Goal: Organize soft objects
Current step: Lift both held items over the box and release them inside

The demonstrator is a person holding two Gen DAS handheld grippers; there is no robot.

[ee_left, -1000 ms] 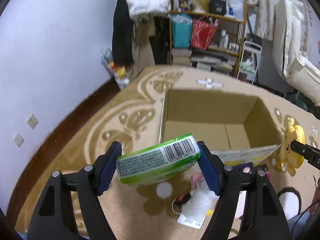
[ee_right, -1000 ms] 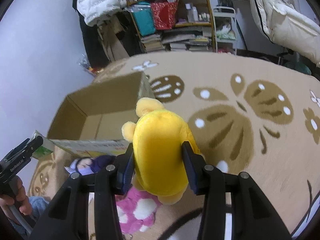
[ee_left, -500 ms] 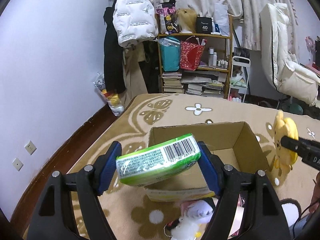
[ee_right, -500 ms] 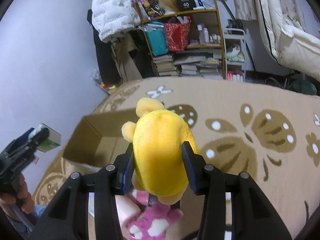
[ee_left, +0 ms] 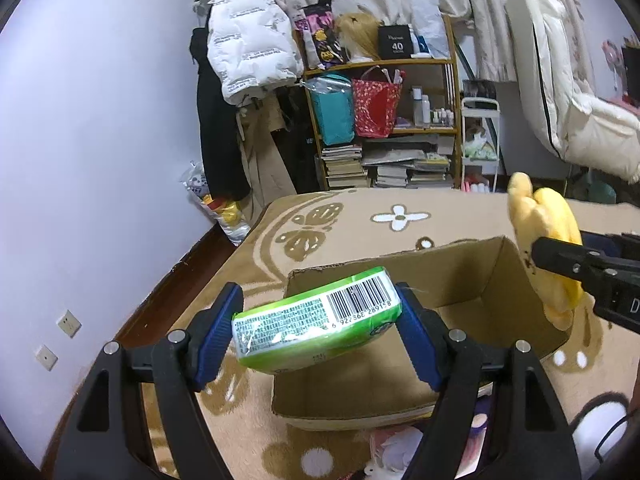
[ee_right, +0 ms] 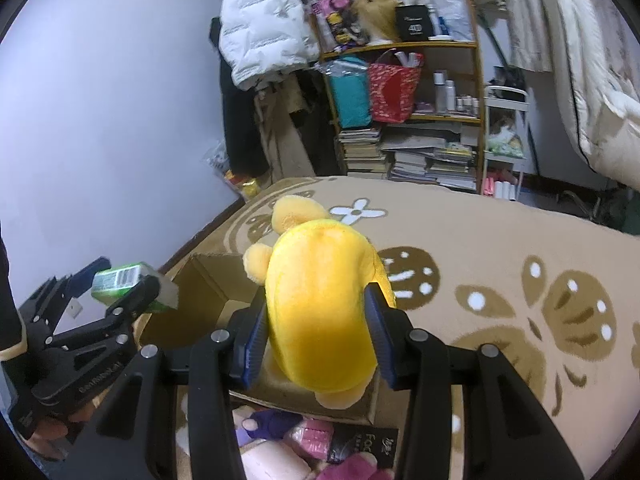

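- Soft objects are the concern here, and two of them are held in the air at this moment, one per gripper, with none seen inside the box (ee_left: 472, 280).
- Left gripper (ee_left: 320, 328): a green pack (ee_left: 316, 324) with a barcode is clamped between its blue fingers (ee_left: 218, 336), which are spread wide to span the pack's length; the pack is carried tilted, above the near left corner of the box.
- Box: it stands open on the patterned rug (ee_left: 360, 216), and the part of its inside that can be seen is bare cardboard, so it is judged that no filling has been done yet, though its floor is partly hidden by the pack.
- Right gripper (ee_right: 316, 336): a yellow plush (ee_right: 320, 312) is squeezed at its middle between fingers that are set fairly narrow; the plush is held up at the right side of the box, above its rim.
- Remaining work, as judged: both held things are still to be lowered and released into the box.
- Further soft toys (ee_right: 280, 440), pink, purple and white, lie on the rug just in front of the box, so more picking up is left after these two.
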